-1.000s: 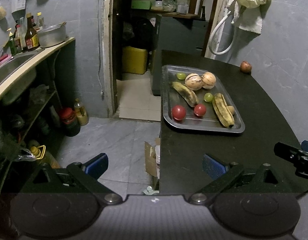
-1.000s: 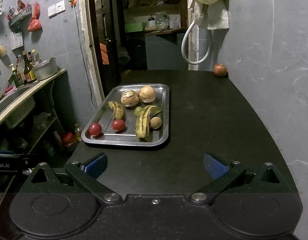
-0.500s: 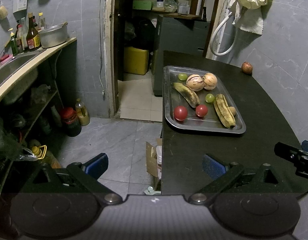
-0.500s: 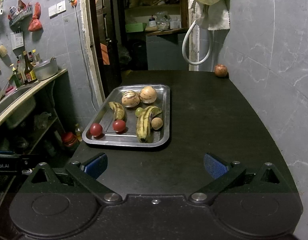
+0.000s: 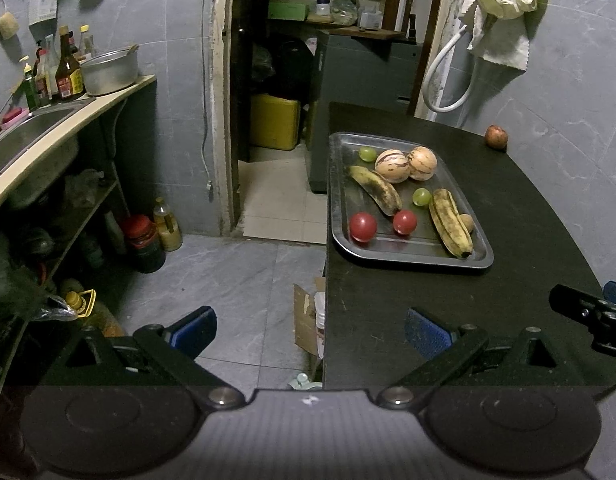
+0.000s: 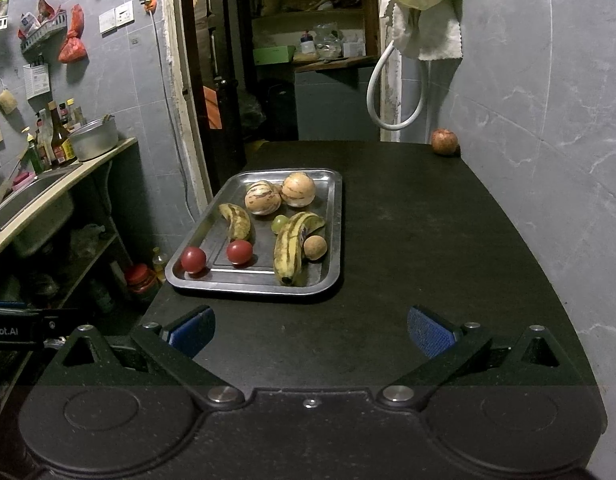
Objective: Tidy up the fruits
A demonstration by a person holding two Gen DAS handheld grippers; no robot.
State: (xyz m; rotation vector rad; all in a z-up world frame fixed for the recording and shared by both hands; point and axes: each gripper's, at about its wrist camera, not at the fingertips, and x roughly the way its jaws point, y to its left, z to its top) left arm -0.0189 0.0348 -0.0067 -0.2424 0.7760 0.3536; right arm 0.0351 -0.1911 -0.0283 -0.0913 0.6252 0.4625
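A metal tray (image 6: 335,216) on the black table (image 6: 427,240) holds two bananas (image 6: 292,242), two red tomatoes (image 6: 239,252), two striped round melons (image 6: 298,189), green grapes (image 6: 280,222) and a small brown fruit (image 6: 315,247). In the left wrist view the same tray (image 5: 339,184) lies ahead to the right. A lone reddish apple (image 6: 443,141) sits at the table's far right corner by the wall. My left gripper (image 5: 309,330) hangs open over the table's left edge, empty. My right gripper (image 6: 311,330) is open above the near table, empty.
Left of the table the tiled floor (image 5: 228,280) drops away, with a counter and sink (image 5: 24,140), bottles (image 5: 66,72) and a pot (image 5: 108,72). A doorway (image 5: 276,80) opens ahead. A grey wall (image 6: 547,120) bounds the table on the right.
Both views have shifted only slightly; the tray sits a touch higher and closer in frame. No fruit has moved and both grippers stay open.
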